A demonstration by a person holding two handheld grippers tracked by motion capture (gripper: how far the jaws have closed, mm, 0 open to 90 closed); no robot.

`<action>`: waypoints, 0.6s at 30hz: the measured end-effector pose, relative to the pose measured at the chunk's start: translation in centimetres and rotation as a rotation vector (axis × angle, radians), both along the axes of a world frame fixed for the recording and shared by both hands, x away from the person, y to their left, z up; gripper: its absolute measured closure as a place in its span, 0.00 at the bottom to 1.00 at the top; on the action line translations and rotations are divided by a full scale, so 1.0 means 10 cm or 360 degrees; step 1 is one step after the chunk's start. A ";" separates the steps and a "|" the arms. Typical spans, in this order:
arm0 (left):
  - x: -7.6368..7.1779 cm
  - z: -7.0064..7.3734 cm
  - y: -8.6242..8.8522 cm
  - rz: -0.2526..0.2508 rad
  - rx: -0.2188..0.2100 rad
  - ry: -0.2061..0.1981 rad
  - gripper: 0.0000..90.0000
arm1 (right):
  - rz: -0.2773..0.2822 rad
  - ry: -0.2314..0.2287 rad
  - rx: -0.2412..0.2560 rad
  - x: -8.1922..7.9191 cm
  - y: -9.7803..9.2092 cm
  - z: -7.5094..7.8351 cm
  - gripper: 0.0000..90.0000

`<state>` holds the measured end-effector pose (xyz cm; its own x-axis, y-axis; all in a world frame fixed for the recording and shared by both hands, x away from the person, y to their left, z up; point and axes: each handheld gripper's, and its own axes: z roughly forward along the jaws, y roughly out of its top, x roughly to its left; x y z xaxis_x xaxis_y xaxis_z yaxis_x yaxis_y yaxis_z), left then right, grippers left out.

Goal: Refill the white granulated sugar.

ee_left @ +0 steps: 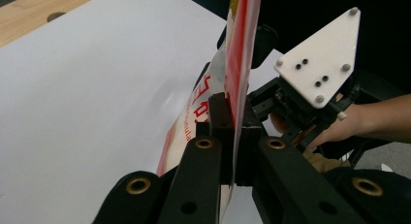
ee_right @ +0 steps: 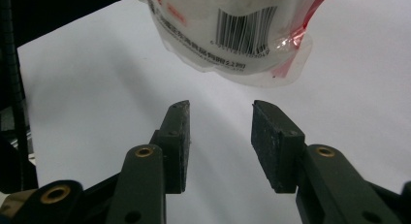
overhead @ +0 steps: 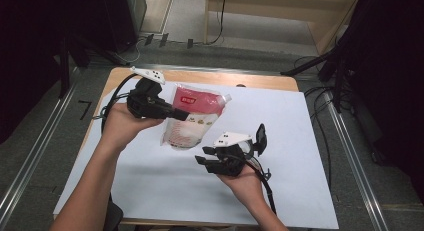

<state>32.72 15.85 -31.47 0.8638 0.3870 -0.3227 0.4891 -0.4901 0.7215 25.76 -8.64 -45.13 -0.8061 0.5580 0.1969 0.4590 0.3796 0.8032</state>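
On the pouch [ee_right: 232, 30], a barcode, red print unreadable.

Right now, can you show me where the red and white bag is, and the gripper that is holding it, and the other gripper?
Red and white bag [overhead: 192, 118]: high view, middle of its front.
Left gripper [ee_left: 232, 132]: left gripper view, between its fingertips, clamped on the bag's edge.
Right gripper [ee_right: 220, 118]: right gripper view, gap between its open fingertips.

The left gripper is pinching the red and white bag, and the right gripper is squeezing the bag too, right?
Not quite. The left gripper does pinch the red and white bag by its edge. But the right gripper is not squeezing it: the right gripper view shows its jaws open with a gap between them, and the bag hangs ahead of them, apart.
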 end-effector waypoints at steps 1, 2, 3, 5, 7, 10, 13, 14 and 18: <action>-0.01 0.00 0.00 0.0004 0.0000 0.0000 1.00 | -0.0006 -0.0001 0.0002 0.01 0.03 -0.03 0.65; -0.02 0.00 0.00 0.0010 0.0002 0.0002 1.00 | -0.0011 0.0000 0.0001 0.02 0.04 -0.05 0.65; -0.02 0.01 0.01 0.0005 0.0003 0.0000 1.00 | -0.0022 0.0011 0.0003 0.03 0.06 -0.07 0.65; -0.05 0.02 0.02 0.0014 -0.0005 -0.0002 1.00 | -0.0035 0.0012 0.0016 0.04 0.11 -0.13 0.64; -0.07 0.02 0.03 0.0023 -0.0018 0.0020 1.00 | -0.0054 -0.0020 0.0013 0.04 0.17 -0.19 0.64; -0.09 0.02 0.03 0.0020 -0.0020 0.0037 1.00 | -0.0073 -0.0003 0.0025 0.06 0.21 -0.25 0.64; -0.10 0.01 0.05 0.0043 -0.0029 0.0079 1.00 | -0.0102 0.0013 0.0044 0.08 0.24 -0.30 0.65; -0.10 0.01 0.06 0.0052 -0.0035 0.0104 1.00 | -0.0120 0.0003 0.0053 0.10 0.26 -0.35 0.65; -0.11 0.02 0.08 0.0069 -0.0067 0.0169 1.00 | -0.0157 -0.0015 0.0068 0.13 0.27 -0.41 0.65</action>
